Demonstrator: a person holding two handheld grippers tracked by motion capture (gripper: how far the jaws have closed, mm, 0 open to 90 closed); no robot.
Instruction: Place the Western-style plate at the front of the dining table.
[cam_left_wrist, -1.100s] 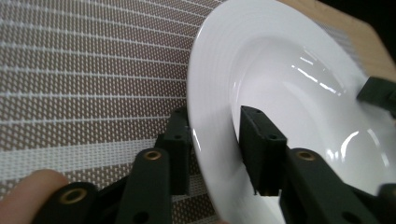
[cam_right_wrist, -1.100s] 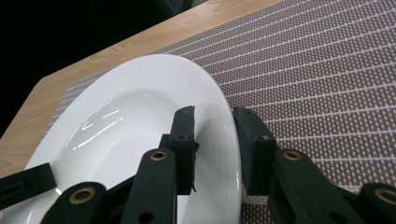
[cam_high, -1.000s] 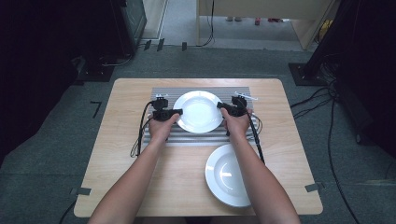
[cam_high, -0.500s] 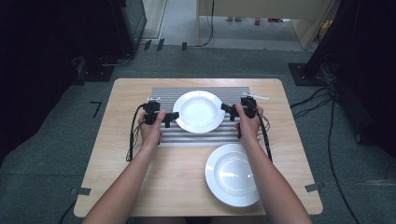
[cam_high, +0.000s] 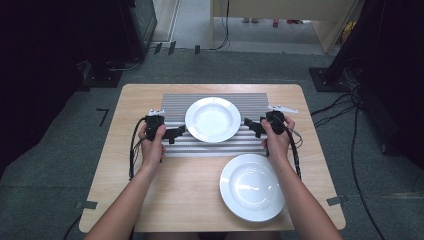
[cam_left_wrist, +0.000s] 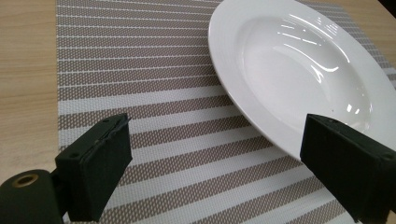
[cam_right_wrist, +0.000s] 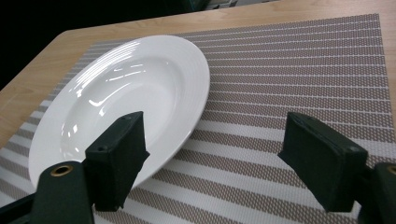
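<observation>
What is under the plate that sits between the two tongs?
The plate lies on a striped placemat, which rests on the wooden table. The mat's stripes show all around the plate; the patch directly under it is covered.

Two plates, one placemat, one table, two hand-held grippers.

Counted from the high view: two white plates, one plate on the mat (cam_high: 213, 119) and one plate on bare wood (cam_high: 253, 186); a single striped placemat (cam_high: 172, 102); one wooden table (cam_high: 190, 195); and two hand-held grippers, the left hand-held gripper (cam_high: 176, 133) and the right hand-held gripper (cam_high: 250, 125), one in each of the person's two hands.
</observation>
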